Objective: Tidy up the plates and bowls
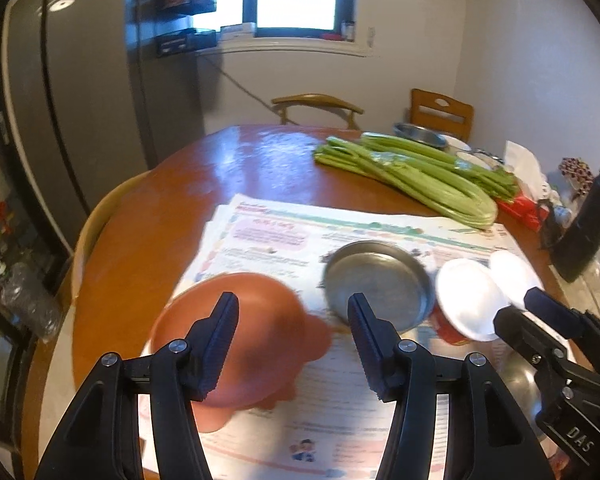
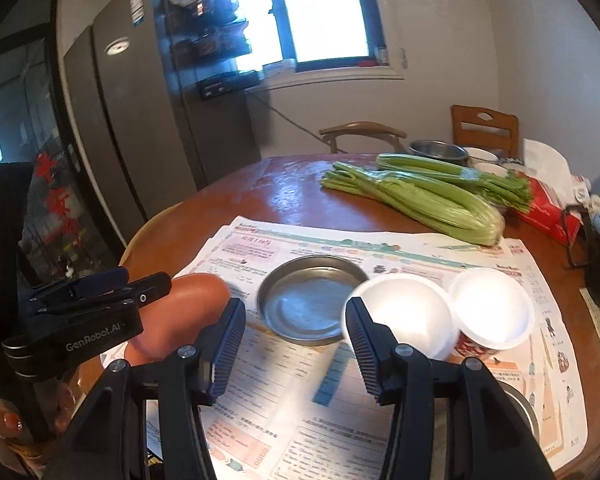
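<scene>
A shallow steel plate point(image 1: 376, 280) point(image 2: 310, 300) lies on the newspaper point(image 1: 340, 400) in the middle. Left of it sits an overturned reddish-brown bowl point(image 1: 256, 332) point(image 2: 180, 304). Right of it stand two white paper bowls with red sides point(image 1: 466, 300) point(image 2: 406, 316), the second point(image 2: 490, 306) behind. My left gripper point(image 1: 294, 344) is open, its left finger over the brown bowl. My right gripper point(image 2: 296, 348) is open above the newspaper, its right finger in front of the near white bowl. It also shows at the right of the left wrist view point(image 1: 540, 312).
Celery stalks point(image 1: 412, 176) point(image 2: 420, 196) lie at the back of the round wooden table point(image 1: 236, 160). Steel and white bowls point(image 1: 420, 134) stand behind them. A black bottle point(image 1: 588, 232) stands at right. Another steel bowl point(image 1: 520, 384) sits near right. Chairs, a fridge.
</scene>
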`<state>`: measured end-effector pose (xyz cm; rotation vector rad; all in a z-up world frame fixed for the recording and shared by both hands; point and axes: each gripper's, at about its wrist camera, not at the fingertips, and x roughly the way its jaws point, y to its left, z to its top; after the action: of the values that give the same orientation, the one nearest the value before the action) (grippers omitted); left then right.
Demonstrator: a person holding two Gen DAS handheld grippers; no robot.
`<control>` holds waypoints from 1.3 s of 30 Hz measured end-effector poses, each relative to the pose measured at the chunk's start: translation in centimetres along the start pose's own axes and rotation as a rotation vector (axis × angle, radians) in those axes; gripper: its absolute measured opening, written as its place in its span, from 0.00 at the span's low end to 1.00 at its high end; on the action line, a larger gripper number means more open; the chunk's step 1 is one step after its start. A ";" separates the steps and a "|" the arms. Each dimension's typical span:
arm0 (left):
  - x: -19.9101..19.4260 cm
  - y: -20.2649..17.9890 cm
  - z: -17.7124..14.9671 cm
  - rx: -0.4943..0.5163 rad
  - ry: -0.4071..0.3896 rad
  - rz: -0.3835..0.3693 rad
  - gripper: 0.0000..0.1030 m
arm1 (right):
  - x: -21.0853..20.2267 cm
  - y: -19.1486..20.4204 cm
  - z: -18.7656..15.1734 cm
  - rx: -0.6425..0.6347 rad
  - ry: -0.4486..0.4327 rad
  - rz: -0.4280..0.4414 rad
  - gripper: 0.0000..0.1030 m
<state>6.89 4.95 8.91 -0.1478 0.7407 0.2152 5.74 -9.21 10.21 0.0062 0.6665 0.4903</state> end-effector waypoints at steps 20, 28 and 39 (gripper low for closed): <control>7.0 -2.1 5.0 0.112 0.123 -0.144 0.57 | 1.8 -2.3 -0.7 0.165 0.077 0.055 0.51; 13.2 -2.3 5.3 0.157 0.232 -0.165 0.57 | 8.8 -0.9 -2.5 0.291 0.252 0.035 0.51; 19.2 -1.6 5.0 0.121 0.331 -0.197 0.57 | 12.9 -2.8 -2.9 0.408 0.295 -0.055 0.51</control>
<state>24.36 7.13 -0.44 -0.1417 1.0590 -0.0444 13.91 -6.46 -0.15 0.3047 1.0450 0.2974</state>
